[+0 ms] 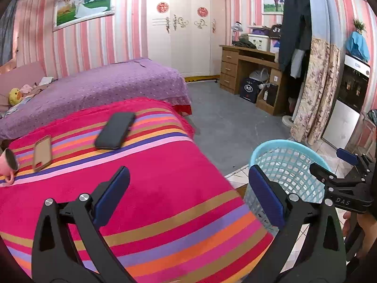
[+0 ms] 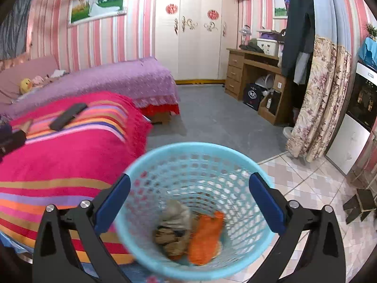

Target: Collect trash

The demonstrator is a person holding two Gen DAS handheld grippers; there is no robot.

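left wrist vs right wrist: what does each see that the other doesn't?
Left wrist only: pink mug and tan phone case on the blanket, plus the open right gripper over the basket. Right wrist only: the basket's contents, an orange piece and brownish scraps. Both: blue basket, black phone, striped blanket; left gripper open, empty.

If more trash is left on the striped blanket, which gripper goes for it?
Left. The left gripper hangs open over the striped blanket, while the right gripper is open above the blue basket, off the blanket's edge. Only two phones and a cup show on the blanket; no trash is visible there.
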